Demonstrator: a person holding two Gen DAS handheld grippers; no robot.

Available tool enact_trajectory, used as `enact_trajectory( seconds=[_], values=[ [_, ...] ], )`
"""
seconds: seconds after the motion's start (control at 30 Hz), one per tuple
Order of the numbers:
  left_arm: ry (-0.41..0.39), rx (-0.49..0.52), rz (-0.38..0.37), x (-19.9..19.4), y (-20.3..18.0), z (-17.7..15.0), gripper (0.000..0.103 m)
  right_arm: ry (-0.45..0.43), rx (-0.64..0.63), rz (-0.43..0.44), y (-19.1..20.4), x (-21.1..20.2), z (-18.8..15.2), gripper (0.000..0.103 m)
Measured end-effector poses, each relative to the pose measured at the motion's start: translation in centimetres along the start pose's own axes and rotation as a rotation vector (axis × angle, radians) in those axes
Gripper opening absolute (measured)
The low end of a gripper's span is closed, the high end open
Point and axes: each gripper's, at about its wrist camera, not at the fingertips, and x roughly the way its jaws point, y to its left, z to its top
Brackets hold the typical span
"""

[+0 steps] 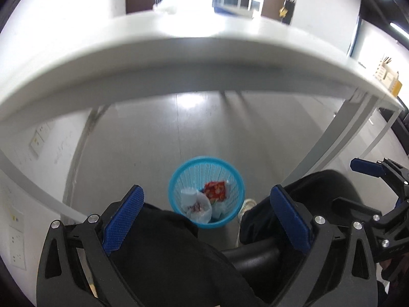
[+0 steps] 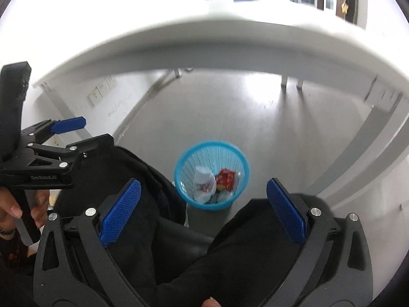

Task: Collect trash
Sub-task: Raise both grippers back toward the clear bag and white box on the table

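A blue mesh trash basket [image 1: 179, 179] stands on the grey floor under the white table; it also shows in the right wrist view [image 2: 184, 163]. Inside lie a white plastic bag [image 1: 196, 206] [image 2: 203, 185], a red snack wrapper [image 1: 215, 190] [image 2: 225, 178] and other pale scraps. My left gripper [image 1: 208, 216] is open and empty, held above the basket over the person's black-trousered knees. My right gripper [image 2: 204, 208] is open and empty too, also above the basket. Each gripper appears at the edge of the other's view.
The white table's front edge [image 1: 179, 58] [image 2: 204, 48] arches overhead, with grey legs [image 1: 332, 140] at the right. Wall sockets [image 1: 38, 138] sit low on the left wall. The person's legs [image 2: 158, 204] and white shoe [image 1: 246, 206] flank the basket.
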Motion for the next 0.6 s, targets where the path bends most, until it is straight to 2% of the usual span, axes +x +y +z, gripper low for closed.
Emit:
enact_trajectory(
  seconds=[0.23,0.3,0.6],
  values=[
    [-0.112,0.033,-0.024,-4.2,-0.8,2.0,0.097,-0.117,0.005,0.000,-0.3,-4.4,2.6,0.094],
    [-0.129,0.035,-0.005,-4.8,-0.6,2.6,0.097,-0.152,0.003,-0.005,-0.5,-5.3,3.5,0.094],
    [-0.221,0.026,-0.011,-6.8,0.7,7.4,0.097,-0.278,0.005,-0.021,-1.9,-8.0,8.2,0.094]
  ],
)
